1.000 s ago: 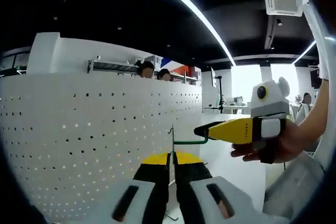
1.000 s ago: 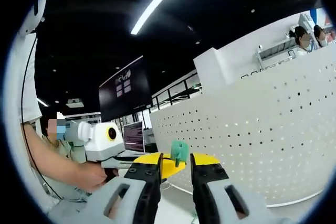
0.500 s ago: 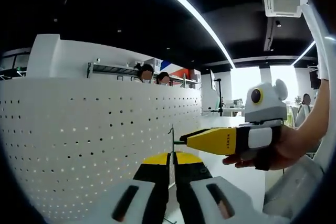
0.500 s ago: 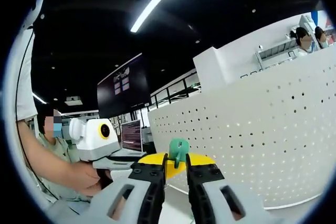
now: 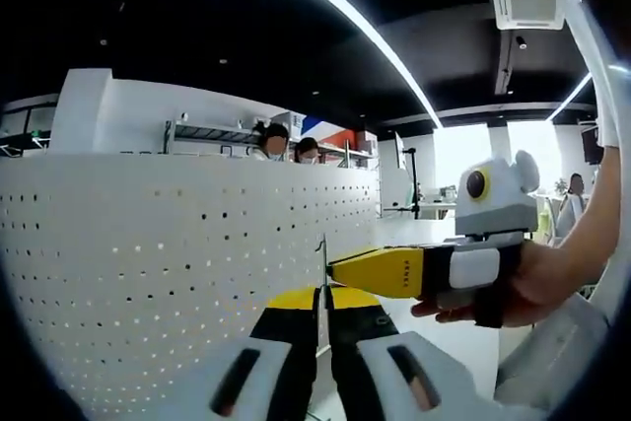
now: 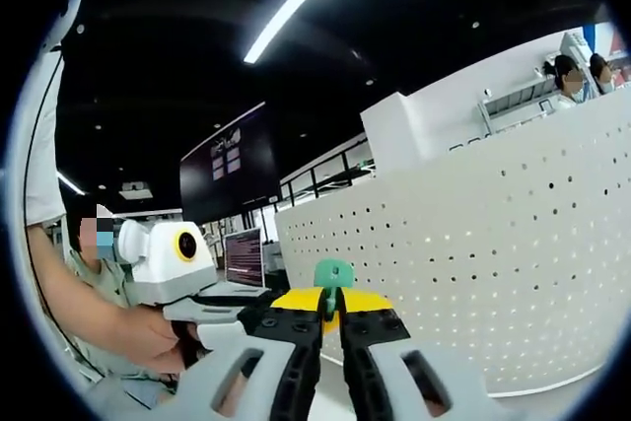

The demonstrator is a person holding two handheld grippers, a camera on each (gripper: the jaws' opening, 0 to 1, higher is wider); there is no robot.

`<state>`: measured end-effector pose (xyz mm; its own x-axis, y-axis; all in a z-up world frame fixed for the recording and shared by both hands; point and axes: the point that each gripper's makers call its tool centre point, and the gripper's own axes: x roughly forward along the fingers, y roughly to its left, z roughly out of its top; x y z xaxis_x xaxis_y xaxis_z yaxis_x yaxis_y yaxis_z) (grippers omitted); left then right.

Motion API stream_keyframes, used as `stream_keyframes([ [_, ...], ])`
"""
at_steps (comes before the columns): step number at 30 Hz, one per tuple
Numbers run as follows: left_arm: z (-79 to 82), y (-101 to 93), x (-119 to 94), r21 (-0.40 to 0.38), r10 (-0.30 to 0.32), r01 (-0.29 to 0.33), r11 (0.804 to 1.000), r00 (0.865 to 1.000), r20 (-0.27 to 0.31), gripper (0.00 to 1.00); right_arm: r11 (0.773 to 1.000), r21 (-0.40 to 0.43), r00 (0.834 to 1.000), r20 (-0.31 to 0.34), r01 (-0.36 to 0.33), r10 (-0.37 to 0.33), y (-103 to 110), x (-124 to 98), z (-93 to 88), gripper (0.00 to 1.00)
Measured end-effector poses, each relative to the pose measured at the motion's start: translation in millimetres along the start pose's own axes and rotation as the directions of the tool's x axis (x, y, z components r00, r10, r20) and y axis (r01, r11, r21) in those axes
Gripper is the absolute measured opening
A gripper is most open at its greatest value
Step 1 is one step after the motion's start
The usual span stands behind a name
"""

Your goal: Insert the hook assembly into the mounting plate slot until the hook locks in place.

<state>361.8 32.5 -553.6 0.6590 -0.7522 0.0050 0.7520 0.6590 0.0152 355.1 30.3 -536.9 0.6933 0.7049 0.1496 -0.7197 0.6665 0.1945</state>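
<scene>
- A white perforated panel [image 5: 168, 273] curves across the background in both views, with a white counter [image 5: 434, 322] below and to the side of it; neither is touched by the work, which is held in the air in front of the person.
- The left gripper [image 5: 322, 301] stands with its jaws pressed nearly together on the mounting plate [image 5: 322, 261]. From its own view the plate shows edge-on, as a thin dark upright strip rising out of the jaw tips, so its long axis runs along the jaws and its flat faces look to either side.
- The right gripper [image 5: 340, 268], gripped by a hand [image 5: 527, 283], comes in from the right of the left gripper view. Its yellow tips point sideways at the plate and lie right against its edge.
- In the right gripper view the right gripper's jaws are nearly closed on the hook assembly [image 6: 333, 275], whose green head stands just above the tips.
- The coming move, I judge, turns on this crossing: the hook meets the plate at about a right angle to its face. Whether the hook is already in the slot is too small to tell, and no lock can be confirmed. The right gripper is the one placed to push; the left only has to brace the plate.
</scene>
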Motion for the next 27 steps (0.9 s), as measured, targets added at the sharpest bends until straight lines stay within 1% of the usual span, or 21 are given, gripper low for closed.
stream_keyframes([
  [8, 0.6, -0.6, 0.7, -0.005, 0.013, -0.013, 1.0, 1.0, 0.005, 0.02, 1.0, -0.004, 1.0, 0.011, 0.014, -0.014, -0.2, -0.6, 2.0, 0.02],
  [17, 2.1, -2.1, 2.7, -0.044, 0.025, -0.024, 0.999, 1.0, 0.018, 0.02, 0.999, -0.01, 0.999, 0.027, 0.033, -0.032, -1.7, -1.9, 5.3, 0.02],
  [19, 2.9, -2.0, 3.4, -0.051, 0.028, -0.027, 0.998, 0.999, 0.024, 0.02, 0.999, 0.002, 0.999, 0.032, 0.034, -0.034, -2.1, -2.5, 6.6, 0.02],
  [22, 2.9, -3.0, 3.7, -0.055, 0.029, -0.027, 0.998, 0.999, 0.025, 0.02, 0.999, -0.015, 0.999, 0.027, 0.039, -0.038, -2.1, -3.1, 6.5, 0.01],
  [27, 3.4, -4.3, 3.6, -0.05, 0.025, -0.023, 0.998, 0.999, 0.025, 0.02, 0.999, -0.009, 0.999, 0.022, 0.038, -0.037, -1.9, -4.2, 7.1, 0.0],
])
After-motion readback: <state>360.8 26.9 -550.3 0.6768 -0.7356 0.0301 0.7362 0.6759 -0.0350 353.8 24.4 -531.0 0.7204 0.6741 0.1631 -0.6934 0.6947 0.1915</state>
